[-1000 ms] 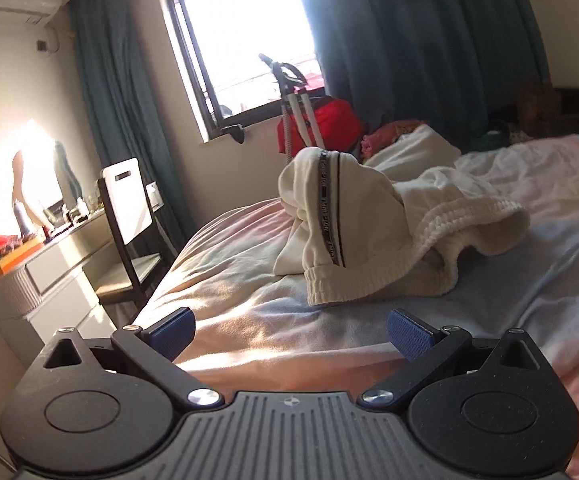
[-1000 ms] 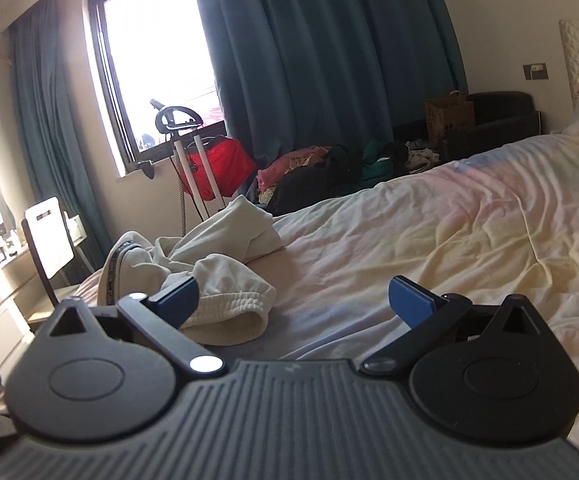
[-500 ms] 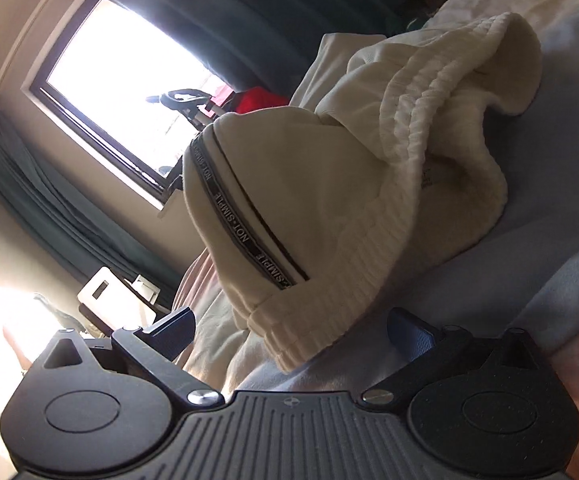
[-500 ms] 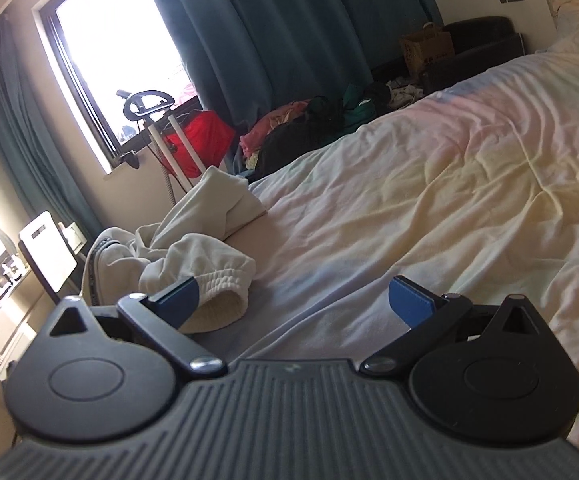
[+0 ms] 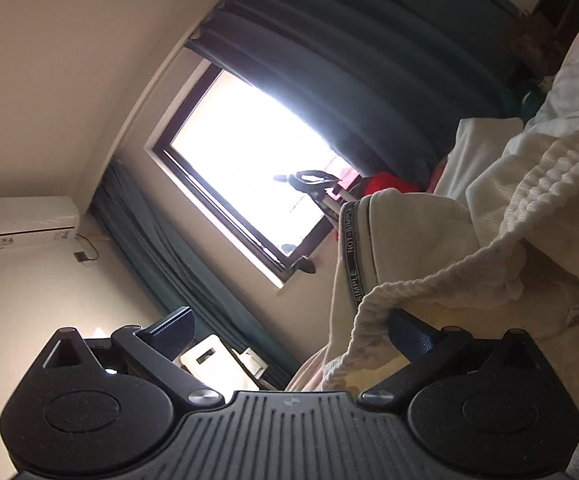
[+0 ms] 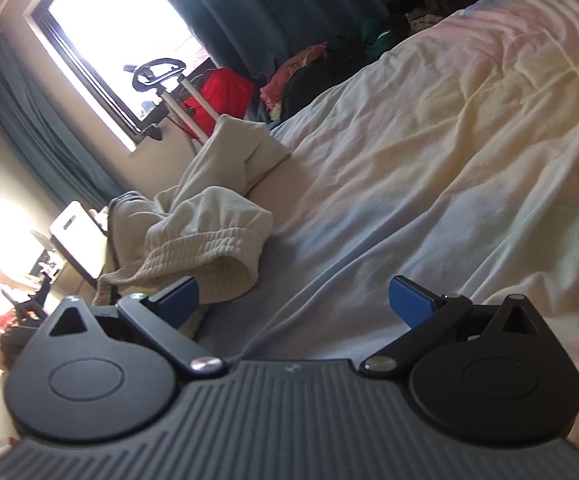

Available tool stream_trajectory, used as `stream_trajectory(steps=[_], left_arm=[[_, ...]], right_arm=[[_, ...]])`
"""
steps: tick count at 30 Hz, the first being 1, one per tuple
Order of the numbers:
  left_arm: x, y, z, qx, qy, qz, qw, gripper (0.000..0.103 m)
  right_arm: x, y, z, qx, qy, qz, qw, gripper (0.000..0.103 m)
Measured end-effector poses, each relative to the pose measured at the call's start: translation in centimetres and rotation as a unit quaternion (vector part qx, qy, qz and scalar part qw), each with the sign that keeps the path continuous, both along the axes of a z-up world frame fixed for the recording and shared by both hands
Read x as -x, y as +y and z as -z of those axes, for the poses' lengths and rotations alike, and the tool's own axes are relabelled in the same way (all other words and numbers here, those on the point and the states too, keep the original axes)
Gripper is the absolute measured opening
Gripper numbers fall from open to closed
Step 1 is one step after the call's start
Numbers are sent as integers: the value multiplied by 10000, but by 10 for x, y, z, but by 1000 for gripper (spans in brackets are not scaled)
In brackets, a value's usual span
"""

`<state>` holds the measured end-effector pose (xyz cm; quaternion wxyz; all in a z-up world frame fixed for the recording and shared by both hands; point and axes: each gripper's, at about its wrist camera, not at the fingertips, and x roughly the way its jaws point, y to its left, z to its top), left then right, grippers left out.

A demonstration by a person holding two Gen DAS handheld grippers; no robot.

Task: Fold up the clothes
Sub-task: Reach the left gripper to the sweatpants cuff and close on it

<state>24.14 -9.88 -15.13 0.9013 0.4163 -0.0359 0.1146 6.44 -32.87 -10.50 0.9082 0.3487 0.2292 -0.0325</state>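
Cream sweatpants with a black lettered side stripe lie crumpled on the bed. In the left wrist view their ribbed waistband hangs over the right blue pad, between the spread fingers of my left gripper, which stands open and rolled sideways. The right wrist view shows the same sweatpants heaped near the bed's left edge. My right gripper is open just above the sheet, its left pad close to the elastic waistband, with nothing between the fingers.
The bed sheet, pale and wrinkled, stretches right and back. Past the bed's far end are a window, dark curtains, a red bag and a clothes pile. A chair and a desk stand left of the bed.
My left gripper has moved in close to the sweatpants and rolled sideways; the waistband now lies over its right pad. My right gripper has dropped lower toward the sheet and tilted.
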Motion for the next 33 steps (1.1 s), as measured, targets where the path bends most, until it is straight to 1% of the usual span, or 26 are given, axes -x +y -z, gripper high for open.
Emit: stream_trajectory(steps=[2, 4, 8, 9, 11, 12, 14, 18, 19, 21, 22, 23, 24, 25, 26, 27, 29, 30, 31, 33], left_arm=[[-18, -6, -4, 158, 217, -272, 9993, 103], [-34, -10, -6, 222, 518, -544, 9969, 103], [-47, -15, 0, -174, 912, -774, 9927, 103], [-45, -13, 4, -281, 936, -710, 9927, 103], [-42, -10, 9, -305, 1157, -537, 9914, 103], [-40, -8, 11, -316, 1267, -450, 9904, 103], [-37, -5, 16, -339, 1486, -276, 9879, 103], [-31, 1, 25, -385, 1921, 72, 9806, 103], [-32, 3, 27, -363, 2011, 116, 9788, 103], [-46, 7, 26, -44, 2080, -15, 9781, 103], [-53, 8, 23, 132, 2089, -99, 9778, 103], [-61, 8, 19, 286, 2035, -285, 9782, 101], [-67, 8, 14, 417, 2026, -482, 9772, 92], [-70, 9, 8, 568, 2032, -606, 9756, 88], [-67, 11, -2, 783, 2090, -508, 9735, 78], [-64, 14, -12, 998, 2146, -411, 9707, 61], [-59, 18, -31, 1425, 2255, -215, 9635, 42], [-56, 21, -41, 1638, 2307, -117, 9591, 22], [-51, 23, -52, 1831, 2334, -6, 9550, 17], [-25, 29, -82, 2099, 2234, 291, 9514, 16]], right_arm=[[0, 5, 0, 98, -21, -65, 9999, 103], [-1, 13, -3, 402, 32, -74, 9992, 103], [-5, 26, -5, 738, 95, -228, 9970, 103], [-6, 29, -5, 790, 107, -271, 9965, 103], [-6, 35, -5, 833, 137, -327, 9959, 103], [-5, 36, -6, 771, 149, -340, 9963, 103], [0, 35, -7, 450, 146, -403, 9981, 103], [21, 27, -15, -210, -272, -619, 9975, 103], [25, 25, -17, -265, -327, -628, 9971, 103], [24, 25, -17, 5, -248, -469, 9986, 103], [22, 24, -16, 60, -192, -379, 9991, 103], [19, 23, -14, 80, -149, -338, 9993, 103], [16, 23, -11, 106, -110, -339, 9993, 103], [12, 23, -8, 140, -62, -336, 9993, 103], [8, 24, -5, 189, 5, -323, 9993, 103], [3, 26, -1, 239, 59, -327, 9992, 103], [-2, 31, 3, 359, 69, -371, 9986, 103], [-4, 35, 4, 443, 53, -356, 9984, 103], [-6, 38, 5, 533, 32, -337, 9980, 103], [-6, 44, 3, 714, -31, -302, 9970, 103]])
